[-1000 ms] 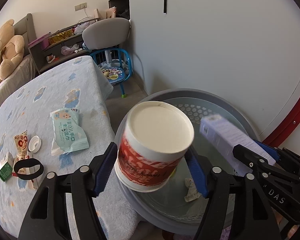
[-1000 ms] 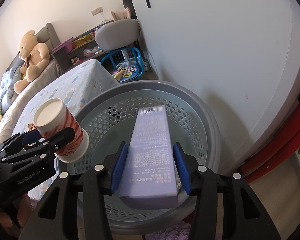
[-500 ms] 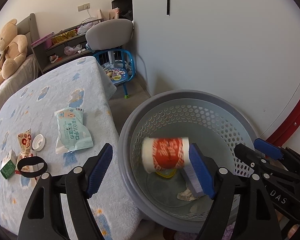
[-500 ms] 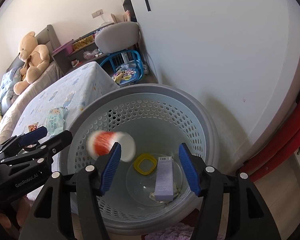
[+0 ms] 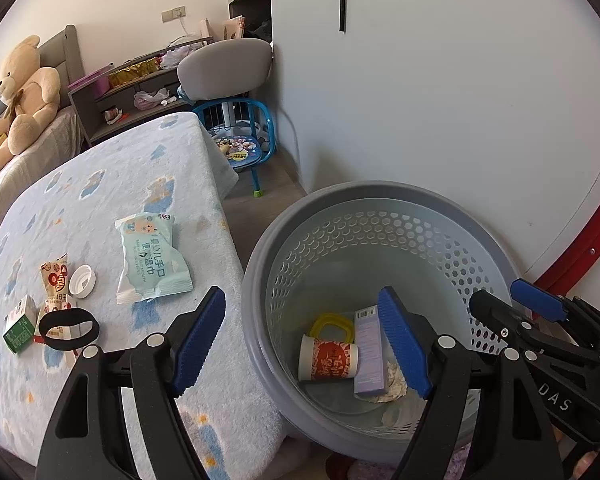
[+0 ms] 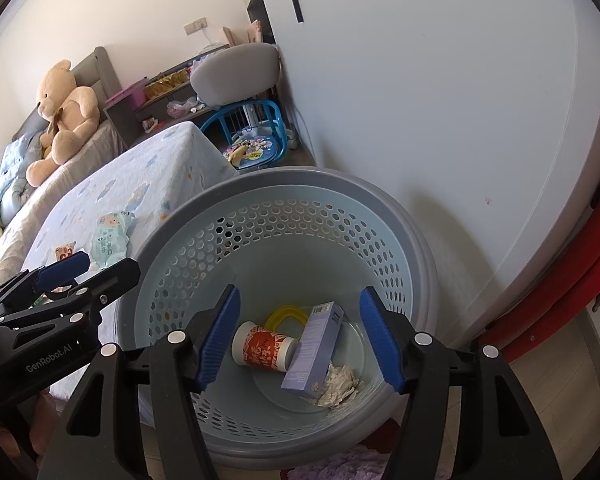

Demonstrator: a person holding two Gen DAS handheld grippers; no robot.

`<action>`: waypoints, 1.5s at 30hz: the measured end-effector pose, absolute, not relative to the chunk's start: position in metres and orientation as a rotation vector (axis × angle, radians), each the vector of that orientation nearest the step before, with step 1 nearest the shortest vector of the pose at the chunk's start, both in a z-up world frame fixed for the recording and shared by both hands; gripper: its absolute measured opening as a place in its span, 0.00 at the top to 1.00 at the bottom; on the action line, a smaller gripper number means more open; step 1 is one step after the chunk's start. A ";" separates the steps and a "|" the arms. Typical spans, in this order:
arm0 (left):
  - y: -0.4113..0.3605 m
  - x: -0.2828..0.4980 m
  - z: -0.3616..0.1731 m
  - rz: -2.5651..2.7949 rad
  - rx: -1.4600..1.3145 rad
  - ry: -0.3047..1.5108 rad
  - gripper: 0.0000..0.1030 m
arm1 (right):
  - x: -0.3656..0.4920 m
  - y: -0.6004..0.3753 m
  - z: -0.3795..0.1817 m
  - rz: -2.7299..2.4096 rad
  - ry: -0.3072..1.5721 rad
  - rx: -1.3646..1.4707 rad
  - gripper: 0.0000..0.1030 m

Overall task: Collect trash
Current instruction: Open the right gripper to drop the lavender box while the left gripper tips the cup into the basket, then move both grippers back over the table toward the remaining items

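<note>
A grey perforated trash basket (image 5: 380, 196) (image 6: 300, 176) stands on the floor beside the table. On its bottom lie a red-and-white paper cup (image 5: 327, 359) (image 6: 263, 346) on its side, a purple box (image 5: 367, 356) (image 6: 314, 346), a yellow ring (image 5: 332, 322) (image 6: 286, 314) and crumpled paper (image 6: 338, 386). My left gripper (image 5: 302, 340) is open and empty above the basket's left rim. My right gripper (image 6: 298, 338) is open and empty over the basket. On the table lie a green wipes pack (image 5: 150, 256), a white cap (image 5: 82, 280), a snack wrapper (image 5: 56, 280), a green carton (image 5: 18, 322) and a black band (image 5: 69, 328).
The table (image 5: 100, 200) has a blue patterned cloth and sits left of the basket. A white wall (image 5: 440, 100) rises right behind the basket. A blue child's chair (image 5: 240, 136), a grey chair (image 5: 224, 68), shelves and a teddy bear (image 5: 24, 96) stand farther back.
Both grippers opened. The paper cup dropped from my left gripper and the purple box from my right; both now lie on the basket's bottom.
</note>
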State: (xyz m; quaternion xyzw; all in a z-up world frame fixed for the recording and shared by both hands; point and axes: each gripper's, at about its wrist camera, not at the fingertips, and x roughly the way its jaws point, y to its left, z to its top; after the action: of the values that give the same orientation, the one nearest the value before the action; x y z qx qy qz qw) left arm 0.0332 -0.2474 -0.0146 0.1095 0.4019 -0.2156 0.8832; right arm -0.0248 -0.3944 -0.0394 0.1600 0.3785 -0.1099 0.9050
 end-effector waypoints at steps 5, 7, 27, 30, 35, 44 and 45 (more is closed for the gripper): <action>-0.246 0.031 -0.014 -0.439 0.226 0.838 0.27 | -0.024 -0.394 -0.039 -0.228 0.781 0.328 0.37; -0.244 0.030 -0.014 -0.434 0.223 0.840 0.27 | -0.025 -0.394 -0.039 -0.230 0.779 0.327 0.34; -0.169 0.021 0.008 -0.316 0.143 0.796 0.27 | -0.026 -0.367 -0.033 -0.232 0.775 0.278 0.20; -0.144 0.024 0.006 -0.276 0.128 0.801 0.27 | -0.025 -0.360 -0.031 -0.209 0.774 0.300 0.18; -0.098 0.029 -0.001 -0.192 0.108 0.817 0.27 | -0.019 -0.335 -0.025 -0.173 0.771 0.289 0.17; -0.014 0.033 -0.002 -0.058 0.045 0.814 0.27 | 0.001 -0.278 -0.013 -0.078 0.748 0.259 0.16; -0.007 0.033 -0.003 -0.046 0.039 0.815 0.27 | 0.003 -0.271 -0.012 -0.062 0.745 0.257 0.16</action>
State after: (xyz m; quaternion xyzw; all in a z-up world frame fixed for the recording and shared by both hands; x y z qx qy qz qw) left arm 0.0327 -0.0069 -0.0033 0.0191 0.3962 -0.0226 0.9177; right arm 0.0034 -0.2705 -0.0117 0.1252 0.3630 -0.0302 0.9229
